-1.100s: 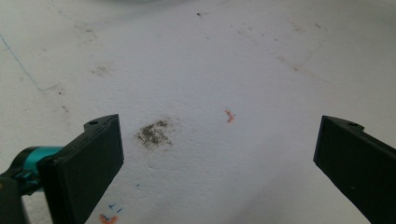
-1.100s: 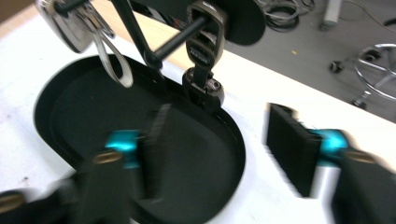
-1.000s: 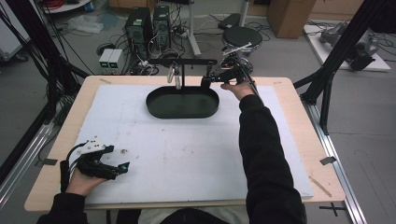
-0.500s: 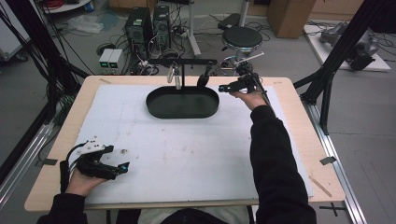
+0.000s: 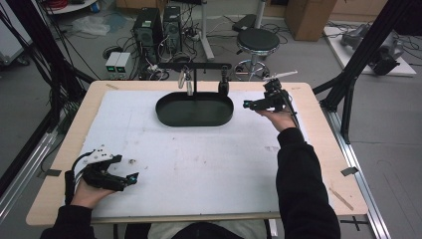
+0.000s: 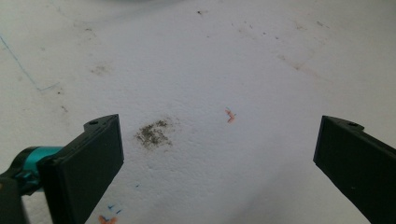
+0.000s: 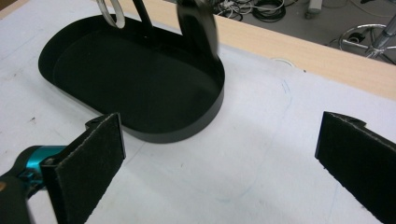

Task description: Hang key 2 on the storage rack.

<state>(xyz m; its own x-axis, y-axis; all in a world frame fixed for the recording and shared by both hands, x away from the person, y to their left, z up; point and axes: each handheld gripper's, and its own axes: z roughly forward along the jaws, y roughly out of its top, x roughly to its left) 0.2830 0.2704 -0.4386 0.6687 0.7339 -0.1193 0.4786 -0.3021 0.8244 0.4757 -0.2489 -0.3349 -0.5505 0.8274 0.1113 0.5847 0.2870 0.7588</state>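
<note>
The black oval tray (image 5: pixel 194 110) sits at the far middle of the white table cover (image 5: pixel 199 164), under a black T-shaped rack (image 5: pixel 195 66). A black utensil (image 5: pixel 223 85) hangs at the rack's right end, a silver ring-ended one (image 5: pixel 188 83) left of the post.

Change: your right gripper (image 5: pixel 255 104) was at the rack's right end, by the black utensil, a second ago. Now it's pulled back to the right, off the tray, hovering beside its right rim, jaws wide apart, nothing in them. Black utensil hangs on the rack as before. So likely you've just let go or backed off a hang; that step looks done or dropped, the right hand is free.

Your left gripper (image 5: pixel 128 179) hasn't moved: it rests near the front left corner, well apart from the tray, jaws spread, empty.

Views: the right gripper view gives the tray (image 7: pixel 135 79) close. Inside is bare, wall low, black utensil (image 7: pixel 198 28) dangling over its far right end, the silver ring (image 7: pixel 110 11) at the top edge; the high view can't show that interior detail. The left gripper view gives scuffed cover (image 6: pixel 196 65) with a grey smudge (image 6: pixel 153 134) between its jaws. The high view alone gives the full rack and both hands.
</note>
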